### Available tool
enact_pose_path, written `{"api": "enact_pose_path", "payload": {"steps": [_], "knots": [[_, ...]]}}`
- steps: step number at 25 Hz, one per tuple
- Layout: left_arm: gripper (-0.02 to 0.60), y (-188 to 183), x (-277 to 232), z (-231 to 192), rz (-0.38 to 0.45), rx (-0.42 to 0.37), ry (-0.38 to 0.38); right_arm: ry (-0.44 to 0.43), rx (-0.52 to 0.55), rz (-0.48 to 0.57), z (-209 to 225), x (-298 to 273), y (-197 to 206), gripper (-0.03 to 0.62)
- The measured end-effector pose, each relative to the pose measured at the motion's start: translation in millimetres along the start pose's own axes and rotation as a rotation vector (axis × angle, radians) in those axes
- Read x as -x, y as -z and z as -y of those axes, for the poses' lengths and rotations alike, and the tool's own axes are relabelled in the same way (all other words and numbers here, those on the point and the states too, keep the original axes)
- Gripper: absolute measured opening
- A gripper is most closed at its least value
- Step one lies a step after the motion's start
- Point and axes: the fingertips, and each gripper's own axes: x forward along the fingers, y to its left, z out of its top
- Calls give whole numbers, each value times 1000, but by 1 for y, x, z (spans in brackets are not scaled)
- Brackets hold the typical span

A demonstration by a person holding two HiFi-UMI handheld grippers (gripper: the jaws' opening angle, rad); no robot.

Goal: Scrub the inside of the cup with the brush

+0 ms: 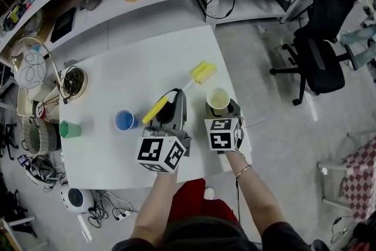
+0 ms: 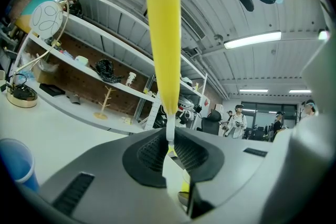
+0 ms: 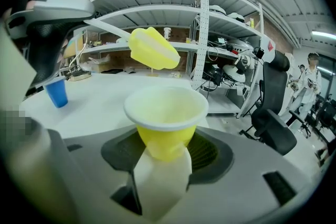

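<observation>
My left gripper [image 2: 170, 153] is clamped on the brush [image 2: 164, 44], and my right gripper [image 3: 163, 157] squeezes the yellow cup [image 3: 165, 118] upright. The brush head [image 3: 153, 49] hangs just beyond the rim, outside the cup.

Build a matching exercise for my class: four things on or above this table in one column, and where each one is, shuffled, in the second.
Column 1
1. brush
2. yellow cup
3. blue cup
4. green cup

Column 2
A. standing on the white table, near its left edge
B. clamped in the right gripper
C. standing on the table just left of the left gripper
D. clamped in the left gripper

Pairs: 1-D, 2-B, 3-C, 4-A
</observation>
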Motion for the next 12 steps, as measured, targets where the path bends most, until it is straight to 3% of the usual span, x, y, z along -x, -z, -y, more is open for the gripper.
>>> {"api": "enact_pose_path", "payload": {"steps": [12], "knots": [[43, 3, -1, 2, -3, 10, 9, -37, -13, -23, -2, 0, 3, 252]]}}
